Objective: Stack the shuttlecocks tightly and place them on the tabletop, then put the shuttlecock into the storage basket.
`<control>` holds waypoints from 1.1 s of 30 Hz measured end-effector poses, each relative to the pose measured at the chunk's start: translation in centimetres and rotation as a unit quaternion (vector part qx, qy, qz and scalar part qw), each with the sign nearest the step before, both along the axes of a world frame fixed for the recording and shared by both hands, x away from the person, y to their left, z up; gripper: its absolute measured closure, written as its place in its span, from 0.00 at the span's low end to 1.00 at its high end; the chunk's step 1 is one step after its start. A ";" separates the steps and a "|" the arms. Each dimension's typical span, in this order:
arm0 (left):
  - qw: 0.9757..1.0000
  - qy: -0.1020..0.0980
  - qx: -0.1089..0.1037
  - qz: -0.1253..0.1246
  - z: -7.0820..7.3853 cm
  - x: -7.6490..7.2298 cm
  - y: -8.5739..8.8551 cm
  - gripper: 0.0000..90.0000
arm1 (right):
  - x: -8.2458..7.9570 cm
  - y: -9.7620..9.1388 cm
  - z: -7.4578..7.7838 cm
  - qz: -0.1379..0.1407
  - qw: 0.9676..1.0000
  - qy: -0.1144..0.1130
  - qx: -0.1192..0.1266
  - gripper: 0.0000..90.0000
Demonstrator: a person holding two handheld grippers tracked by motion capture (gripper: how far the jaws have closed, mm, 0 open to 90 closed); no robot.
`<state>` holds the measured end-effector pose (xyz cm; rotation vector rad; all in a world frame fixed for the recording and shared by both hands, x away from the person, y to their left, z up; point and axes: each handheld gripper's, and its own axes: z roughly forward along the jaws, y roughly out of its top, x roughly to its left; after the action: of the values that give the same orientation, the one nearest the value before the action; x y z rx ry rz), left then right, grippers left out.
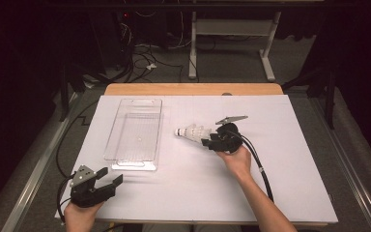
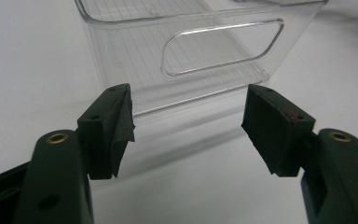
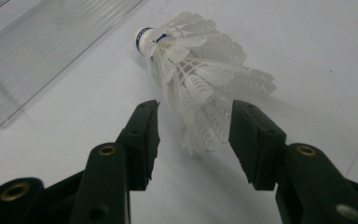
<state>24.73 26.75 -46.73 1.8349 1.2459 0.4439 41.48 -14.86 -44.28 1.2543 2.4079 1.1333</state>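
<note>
A white feathered shuttlecock (image 1: 193, 131) lies on its side on the white table cover, cork end pointing left toward the clear plastic bin (image 1: 117, 130). My right gripper (image 1: 207, 141) sits at its skirt end. In the right gripper view the jaws (image 3: 194, 114) stand apart on either side of the shuttlecock (image 3: 200, 70) feather tips, and the pads do not press on them. My left gripper (image 1: 111, 175) rests near the front left corner, open with nothing between its fingers. In the left gripper view it (image 2: 189, 109) faces the bin's handle end (image 2: 223, 46).
The bin (image 3: 42, 42) holds nothing and lies lengthwise left of centre. The white cover (image 1: 280, 183) spans the wooden table. Cables trail from both grippers; desk legs and floor cables lie beyond the far edge.
</note>
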 end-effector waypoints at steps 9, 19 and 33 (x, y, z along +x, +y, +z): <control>1.000 0.000 0.002 -0.006 0.1 0.0 -0.1 0.38 | -1.0 -0.2 -0.3 0.003 1.000 -0.012 -0.007 0.56; 1.000 -0.001 0.001 -0.002 0.0 -0.2 0.1 0.38 | -1.0 0.4 -0.6 0.006 1.000 -0.022 -0.010 0.53; 1.000 -0.004 0.008 -0.005 0.1 -0.3 -0.2 0.38 | -0.4 1.8 -1.3 0.005 0.999 -0.044 -0.010 0.51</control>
<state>24.46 26.58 -46.61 1.8499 1.2315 0.4556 41.07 -13.11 -45.62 1.1630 2.3590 1.1382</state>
